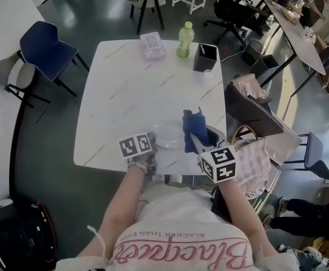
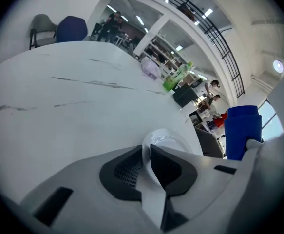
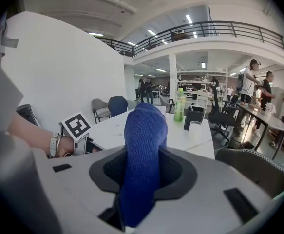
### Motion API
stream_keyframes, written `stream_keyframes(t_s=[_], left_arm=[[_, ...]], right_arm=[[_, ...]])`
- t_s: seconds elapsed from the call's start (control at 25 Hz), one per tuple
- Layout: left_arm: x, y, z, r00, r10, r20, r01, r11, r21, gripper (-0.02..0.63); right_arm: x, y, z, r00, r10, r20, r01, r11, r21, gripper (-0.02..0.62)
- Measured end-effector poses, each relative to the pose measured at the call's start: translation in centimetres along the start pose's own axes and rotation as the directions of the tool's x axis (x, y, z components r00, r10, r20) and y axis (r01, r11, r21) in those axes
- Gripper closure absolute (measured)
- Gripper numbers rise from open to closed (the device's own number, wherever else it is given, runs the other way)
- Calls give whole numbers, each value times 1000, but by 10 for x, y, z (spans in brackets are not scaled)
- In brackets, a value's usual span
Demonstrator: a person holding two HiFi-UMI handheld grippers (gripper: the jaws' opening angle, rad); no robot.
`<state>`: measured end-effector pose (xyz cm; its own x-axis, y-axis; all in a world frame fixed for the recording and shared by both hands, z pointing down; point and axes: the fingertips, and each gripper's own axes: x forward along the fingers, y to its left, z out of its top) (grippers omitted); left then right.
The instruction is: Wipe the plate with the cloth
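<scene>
Both holds made (lower centre): left gripper [image 2: 146, 152] jaws pinch the clear round plate [image 2: 168, 139], right gripper [image 3: 142, 179] jaws clamp the blue knitted cloth [image 3: 144, 130]; wiping seemingly remains.

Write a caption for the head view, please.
Left gripper pinches the plate by its rim; right gripper holds the blue cloth.

Bright ceiling lights, even daylight; gripper views fisheye-warped, dark vignetted corners; slight blur.
</scene>
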<state>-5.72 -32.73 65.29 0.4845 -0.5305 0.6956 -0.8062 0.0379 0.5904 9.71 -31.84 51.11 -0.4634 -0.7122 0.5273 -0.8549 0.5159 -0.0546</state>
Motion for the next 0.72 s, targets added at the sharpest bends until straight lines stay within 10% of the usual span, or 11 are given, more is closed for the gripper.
stream_keyframes(t_s=[0.32, 0.48, 0.72], left_arm=[[11, -21, -8, 980, -184, -82, 176, 980, -98, 574], [4, -42, -6, 938, -347, 16, 343, 919, -192, 591], [-8, -55, -10, 916, -399, 48, 402, 906, -130, 592]], right_arm=[[-4, -6, -1, 1000, -12, 0, 12, 1000, 4, 472], [-10, -9, -1, 1000, -11, 10, 11, 1000, 8, 472], [-15, -12, -2, 1000, -10, 25, 9, 1000, 15, 472]])
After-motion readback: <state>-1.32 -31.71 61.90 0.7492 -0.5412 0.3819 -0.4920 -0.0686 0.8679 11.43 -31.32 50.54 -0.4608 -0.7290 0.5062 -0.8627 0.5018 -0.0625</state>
